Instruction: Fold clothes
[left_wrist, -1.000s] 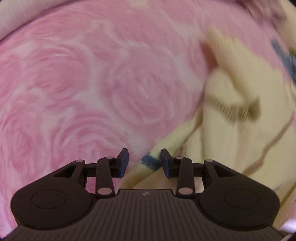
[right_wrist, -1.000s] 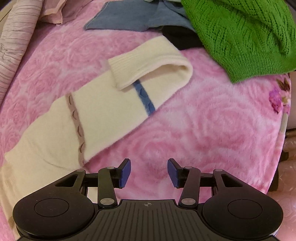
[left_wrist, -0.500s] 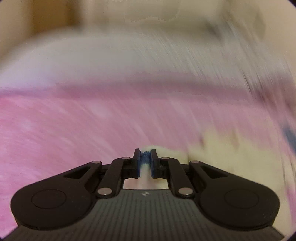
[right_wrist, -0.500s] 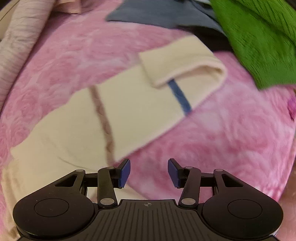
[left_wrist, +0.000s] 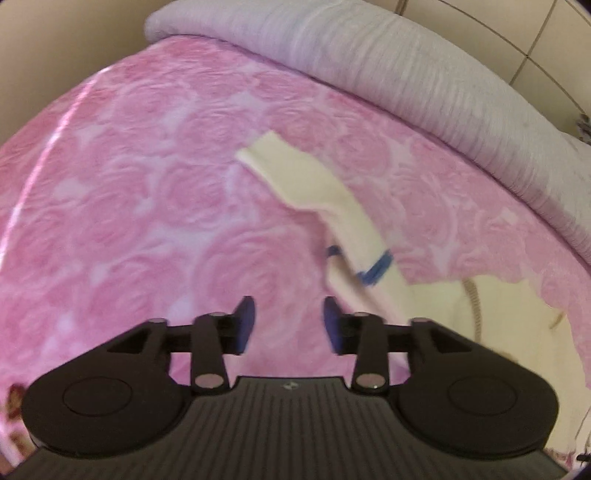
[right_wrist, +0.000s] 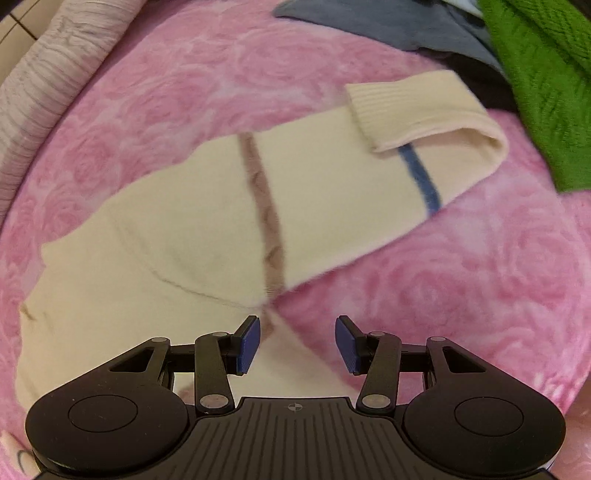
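- Both my left tongs (left_wrist: 289, 325) and right tongs (right_wrist: 297, 345) are spread wide, holding nothing.
- The cream sweater (right_wrist: 207, 221) lies on the pink bed (right_wrist: 480, 288), one sleeve (left_wrist: 332, 206) flung out, the other's cuff (right_wrist: 417, 110) doubled back.
- Risk: I pinch blanket pile along with knit (both soft) and drag the folds askew.

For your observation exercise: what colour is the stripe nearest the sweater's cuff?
Blue stripe, clearest in the right wrist view.

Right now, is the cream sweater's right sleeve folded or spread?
Folded: the sleeve doubles back at its end, ribbed cuff lying over the blue stripe.
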